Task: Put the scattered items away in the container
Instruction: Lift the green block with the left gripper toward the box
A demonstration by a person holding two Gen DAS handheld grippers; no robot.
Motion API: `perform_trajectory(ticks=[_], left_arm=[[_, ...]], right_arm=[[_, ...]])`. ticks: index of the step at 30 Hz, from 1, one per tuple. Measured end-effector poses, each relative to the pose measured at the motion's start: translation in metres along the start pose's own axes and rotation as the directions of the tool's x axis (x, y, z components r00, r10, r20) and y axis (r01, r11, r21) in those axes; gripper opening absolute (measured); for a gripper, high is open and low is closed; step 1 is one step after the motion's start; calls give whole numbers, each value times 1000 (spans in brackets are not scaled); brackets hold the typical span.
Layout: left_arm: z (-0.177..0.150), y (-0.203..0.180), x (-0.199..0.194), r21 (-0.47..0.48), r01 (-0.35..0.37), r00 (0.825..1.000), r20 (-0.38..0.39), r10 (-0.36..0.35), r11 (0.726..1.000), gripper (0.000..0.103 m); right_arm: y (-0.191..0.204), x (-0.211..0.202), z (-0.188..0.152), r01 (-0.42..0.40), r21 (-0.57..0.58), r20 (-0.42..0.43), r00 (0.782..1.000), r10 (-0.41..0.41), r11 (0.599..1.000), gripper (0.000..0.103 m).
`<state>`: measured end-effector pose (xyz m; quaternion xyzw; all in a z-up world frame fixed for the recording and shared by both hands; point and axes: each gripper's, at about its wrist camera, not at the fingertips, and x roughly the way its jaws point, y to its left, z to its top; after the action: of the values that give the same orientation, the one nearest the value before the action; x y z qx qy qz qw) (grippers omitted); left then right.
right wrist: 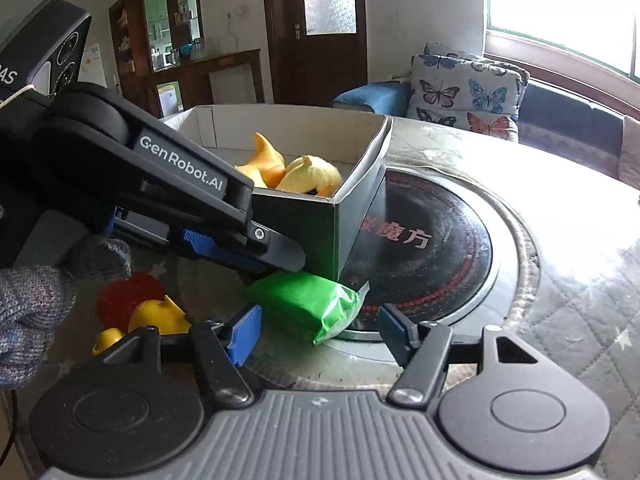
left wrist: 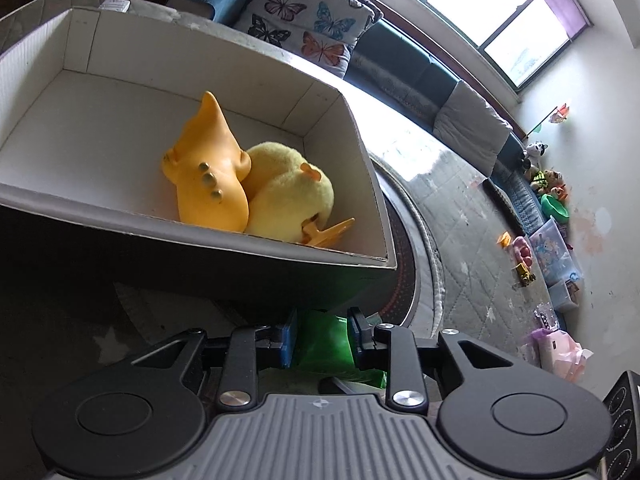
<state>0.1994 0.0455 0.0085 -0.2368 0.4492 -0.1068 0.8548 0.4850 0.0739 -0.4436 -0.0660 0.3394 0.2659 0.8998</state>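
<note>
Green packet (right wrist: 304, 300) lies beside the box (right wrist: 352, 216) holding yellow toys (left wrist: 248, 184).

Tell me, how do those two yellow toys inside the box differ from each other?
The orange-yellow toy looks smooth, glossy and hard, with a pointed tip and small studs; the pale plush toy is fuzzy, rounded and soft-looking. The hard one is deeper orange-yellow, the plush one lemon. Both lie touching inside the box.

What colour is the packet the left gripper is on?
Bright green packet; the right wrist view shows it best.
</note>
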Motion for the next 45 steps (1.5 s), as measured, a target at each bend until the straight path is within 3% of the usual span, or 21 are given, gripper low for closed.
perform_trajectory(ticks=[6,14,21,34,45], left_arm=[[-2,2,10,-18,8,1000,-23,-8,1000,32],[-2,5,15,-66,21,999,-34,-23,998,38],[-7,10,6,-122,42,998,-34,-46,992,38],[8,-8,-54,-67,89,990,114,-81,994,38],[47,1,-48,-82,27,985,173,-13,996,38]], right_arm=[[1,1,2,-13,6,-10,1000,13,1000,57],[8,-18,-1,-1,16,1,1000,1,1000,55],[17,-39,-7,6,20,15,1000,-7,1000,51],[52,-100,13,30,-50,154,988,-22,998,51],[56,-67,51,-6,-80,177,984,20,997,50]])
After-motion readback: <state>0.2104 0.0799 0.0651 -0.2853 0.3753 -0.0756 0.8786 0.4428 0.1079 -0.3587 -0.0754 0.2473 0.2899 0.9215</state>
